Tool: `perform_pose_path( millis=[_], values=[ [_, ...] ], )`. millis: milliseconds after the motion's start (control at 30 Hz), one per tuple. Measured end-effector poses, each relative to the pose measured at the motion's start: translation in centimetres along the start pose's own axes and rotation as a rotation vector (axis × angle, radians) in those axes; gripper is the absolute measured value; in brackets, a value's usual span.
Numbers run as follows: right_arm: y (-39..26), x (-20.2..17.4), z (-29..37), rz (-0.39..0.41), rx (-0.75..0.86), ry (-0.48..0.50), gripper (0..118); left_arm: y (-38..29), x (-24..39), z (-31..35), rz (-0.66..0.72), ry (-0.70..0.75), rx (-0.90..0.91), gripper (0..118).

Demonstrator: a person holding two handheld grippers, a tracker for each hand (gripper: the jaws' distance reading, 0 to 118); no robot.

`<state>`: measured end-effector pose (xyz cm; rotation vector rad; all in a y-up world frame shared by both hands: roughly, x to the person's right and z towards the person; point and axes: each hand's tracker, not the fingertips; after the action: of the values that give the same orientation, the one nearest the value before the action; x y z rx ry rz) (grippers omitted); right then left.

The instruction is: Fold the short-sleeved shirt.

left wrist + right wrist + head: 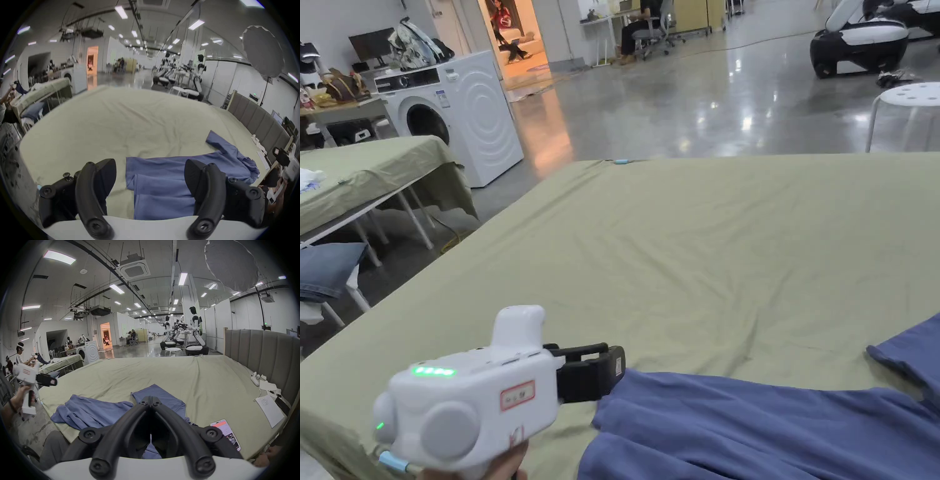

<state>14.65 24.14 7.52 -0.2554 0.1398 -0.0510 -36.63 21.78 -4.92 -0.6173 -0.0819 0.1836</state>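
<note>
Left tongs gape wide, released, hovering over the blue short-sleeved shirt at its near-left edge, likely lining up a pinch. Right tongs are clenched tip to tip above it, apparently empty. It lies rumpled along the bed's near edge.

The short-sleeved shirt is a plain blue garment lying crumpled near the front edge of a bed covered in a pale green sheet, its cloth bunched into long soft folds instead of spread flat. In the right gripper view the shirt forms a rumpled heap toward the bed's left front corner, with a flatter flap reaching away toward the middle of the sheet. In the left gripper view its near part looks folded over in layers, and one sleeve sticks out at the far right.
</note>
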Motion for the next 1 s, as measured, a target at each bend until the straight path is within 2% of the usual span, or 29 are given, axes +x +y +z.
perform_pose_path(
  millis=[100, 233, 400, 533, 600, 633, 700, 733, 767, 900, 933, 967, 1000],
  values=[
    [-0.5, 0.0, 0.3, -0.017, -0.031, 0.012, 0, 1.3, -1.8, -5.4, 0.061, 0.02, -0.188, 86],
    [-0.6, 0.2, 0.7, -0.016, -0.065, -0.003, 0, 1.5, -3.5, -11.1, 0.157, 0.014, -0.29, 86],
    [-1.0, 0.6, 1.1, -0.02, -0.091, -0.026, 0, 1.5, -3.3, -15.0, 0.109, 0.068, -0.417, 86],
    [-0.4, 0.4, 1.1, -0.047, -0.107, -0.041, 0, 1.5, -2.4, -16.6, 0.097, 0.098, -0.442, 82],
    [-0.4, 0.2, 0.9, -0.059, -0.115, -0.046, 0, 1.5, -1.6, -16.9, 0.015, 0.144, -0.461, 69],
    [-0.5, 0.2, 0.8, -0.062, -0.119, -0.048, 0, 1.6, -1.3, -16.8, -0.042, 0.156, -0.47, 56],
    [-0.6, 0.1, 0.8, -0.07, -0.129, -0.051, 0, 1.9, -0.6, -16.6, -0.087, 0.159, -0.467, 39],
    [-0.6, 0.1, 0.7, -0.074, -0.135, -0.055, 0, 1.9, -0.2, -16.5, -0.089, 0.157, -0.468, 16],
    [-0.6, 0.1, 0.7, -0.08, -0.142, -0.059, 0, 2.0, 0.1, -16.3, -0.085, 0.156, -0.461, 11],
    [0.5, 0.5, 0.0, -0.131, -0.181, -0.103, 2, 1.2, 0.8, -17.8, -0.139, 0.187, -0.496, 10],
    [0.6, 0.8, -0.1, -0.152, -0.211, -0.121, 18, 1.1, 0.9, -18.3, -0.138, 0.189, -0.531, 10],
    [0.7, 1.2, -0.1, -0.163, -0.201, -0.134, 38, 1.3, 1.1, -18.5, -0.143, 0.189, -0.535, 10],
    [0.6, 1.7, -0.1, -0.189, -0.214, -0.143, 65, 1.3, 1.2, -18.4, -0.144, 0.192, -0.548, 10]
  ],
)
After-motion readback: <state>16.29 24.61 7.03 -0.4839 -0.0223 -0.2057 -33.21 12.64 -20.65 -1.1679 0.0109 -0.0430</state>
